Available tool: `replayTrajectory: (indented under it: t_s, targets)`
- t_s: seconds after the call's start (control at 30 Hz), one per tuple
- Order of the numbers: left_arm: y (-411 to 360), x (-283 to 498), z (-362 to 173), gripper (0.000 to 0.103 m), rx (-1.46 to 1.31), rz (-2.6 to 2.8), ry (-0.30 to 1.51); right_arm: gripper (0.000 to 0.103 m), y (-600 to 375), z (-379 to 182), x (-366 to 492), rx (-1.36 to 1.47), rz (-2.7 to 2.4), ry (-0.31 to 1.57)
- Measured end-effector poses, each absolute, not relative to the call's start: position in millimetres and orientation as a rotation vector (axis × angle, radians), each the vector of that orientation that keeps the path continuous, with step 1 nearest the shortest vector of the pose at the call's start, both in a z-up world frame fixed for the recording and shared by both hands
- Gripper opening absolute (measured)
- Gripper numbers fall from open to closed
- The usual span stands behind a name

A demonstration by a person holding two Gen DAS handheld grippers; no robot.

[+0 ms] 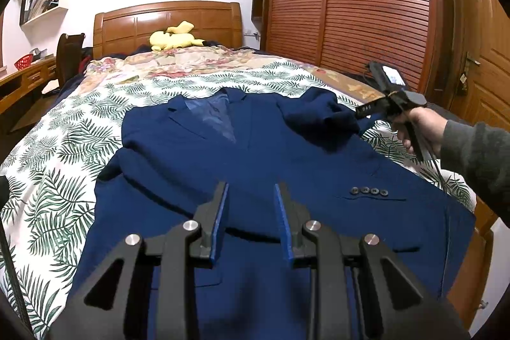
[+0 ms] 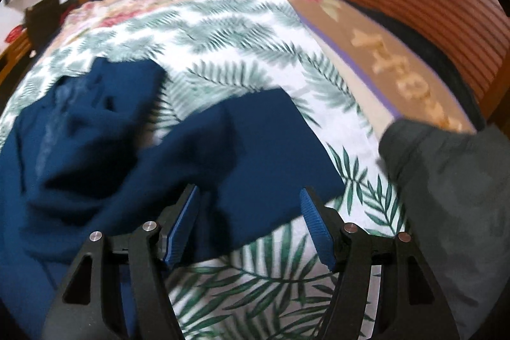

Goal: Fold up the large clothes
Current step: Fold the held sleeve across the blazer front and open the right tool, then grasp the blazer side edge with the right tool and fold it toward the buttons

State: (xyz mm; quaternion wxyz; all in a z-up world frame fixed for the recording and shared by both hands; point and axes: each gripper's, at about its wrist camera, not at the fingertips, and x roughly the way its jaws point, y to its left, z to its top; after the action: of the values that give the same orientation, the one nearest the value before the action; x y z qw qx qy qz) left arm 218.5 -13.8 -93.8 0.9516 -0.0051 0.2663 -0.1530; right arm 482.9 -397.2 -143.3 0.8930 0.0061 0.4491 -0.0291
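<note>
Even indoor light; right wrist view motion-blurred, both fisheye-warped with dark corners.

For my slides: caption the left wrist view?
Open left gripper above a navy blazer spread on a leaf-print bed.

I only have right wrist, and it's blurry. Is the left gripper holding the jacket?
Observer: No. The left gripper is open above the blue jacket's front, gripping nothing.
Operator: Is the jacket flat?
Observer: Mostly; it lies face up on the leaf-print bedspread, collar toward the headboard.
Operator: Which part is in front of my right gripper?
Observer: A bunched sleeve near the shoulder. The right gripper is open.
</note>
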Motion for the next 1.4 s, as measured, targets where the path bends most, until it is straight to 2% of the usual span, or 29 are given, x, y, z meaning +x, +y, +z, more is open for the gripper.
replayTrajectory:
  t_s: [0.17, 0.3, 0.4, 0.43, 0.47, 0.5, 0.53, 0.73, 1.13, 1.4]
  targets:
    - [-13.8, 219.2, -94.1, 0.027, -0.010, -0.311, 0.543, 0.067, -417.2, -170.3, 493.2, 0.070, -0.090, 1.011]
    - [-13.3, 220.0, -95.0, 0.027, -0.009, -0.309, 0.546, 0.068, -412.8, -175.9, 492.6, 0.042, -0.079, 1.004]
    - [-13.2, 220.1, -95.5, 0.027, -0.008, -0.307, 0.547, 0.049, -407.1, -175.3, 490.8, 0.021, -0.030, 0.997]
    - [-13.2, 220.1, -95.5, 0.027, -0.007, -0.307, 0.547, 0.034, -404.6, -175.1, 490.6, 0.016, -0.013, 0.994]
    - [-13.2, 220.2, -95.6, 0.027, -0.006, -0.307, 0.547, 0.014, -401.9, -174.1, 490.0, 0.006, 0.005, 0.992]
    - [-13.4, 219.9, -95.5, 0.027, -0.004, -0.306, 0.549, 0.007, -397.8, -173.0, 490.3, -0.010, 0.017, 0.990]
    - [-13.2, 219.3, -95.7, 0.027, 0.001, -0.305, 0.551, 0.004, -393.9, -170.5, 488.9, -0.034, 0.016, 0.978]
    - [-4.0, 209.9, -90.8, 0.027, 0.003, -0.296, 0.538, 0.002, -370.6, -119.5, 457.0, -0.027, 0.088, 0.756]
    - [33.7, 175.7, -79.5, 0.027, 0.000, -0.225, 0.497, 0.002, -254.2, -11.1, 380.3, -0.114, 0.376, 0.549]
    - [61.5, 162.5, -74.6, 0.027, -0.028, -0.191, 0.482, 0.003, -172.9, -6.4, 327.7, -0.171, 0.581, 0.540]
